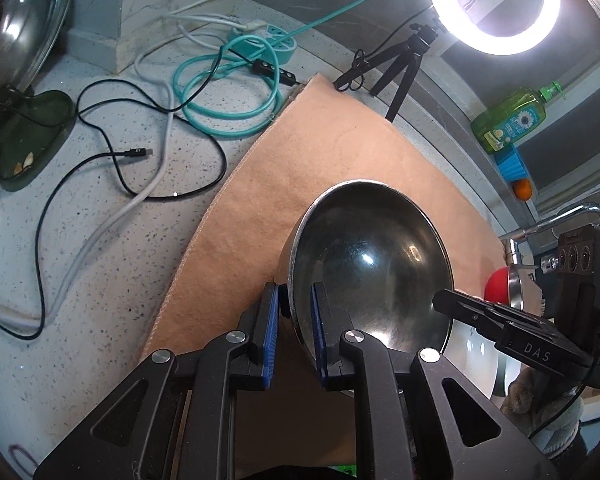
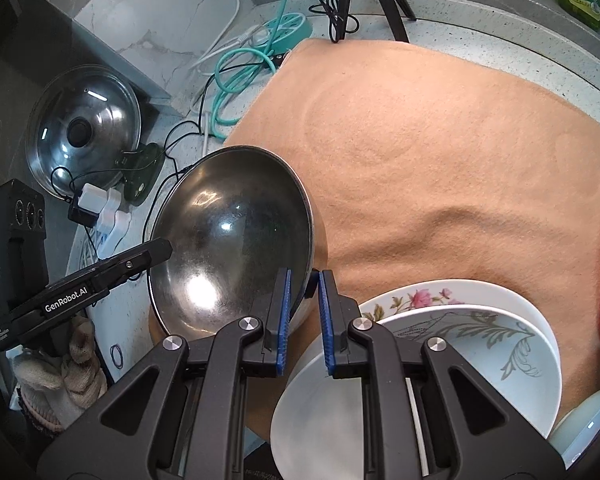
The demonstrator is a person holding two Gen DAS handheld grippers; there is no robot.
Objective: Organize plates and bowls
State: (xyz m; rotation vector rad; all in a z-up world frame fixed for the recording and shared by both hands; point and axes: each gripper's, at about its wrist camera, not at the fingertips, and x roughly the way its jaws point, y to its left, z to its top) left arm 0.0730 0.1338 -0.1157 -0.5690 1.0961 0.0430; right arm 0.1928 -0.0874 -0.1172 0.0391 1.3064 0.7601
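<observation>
My left gripper [image 1: 294,334] and right gripper [image 2: 303,320] both pinch the steel bowl's [image 2: 228,236] rim on opposite sides, jaws nearly closed, holding it over the peach mat's [image 2: 440,152] left edge. Uneven pull could slip the thin rim. It's shiny, empty and tilted; plates [image 2: 496,344] sit near right.

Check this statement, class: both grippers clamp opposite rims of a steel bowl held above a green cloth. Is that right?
One detail is wrong: the cloth is peach-orange, not green, as the right wrist view shows. The left gripper and right gripper do clamp opposite rims of the steel bowl above it.
</observation>
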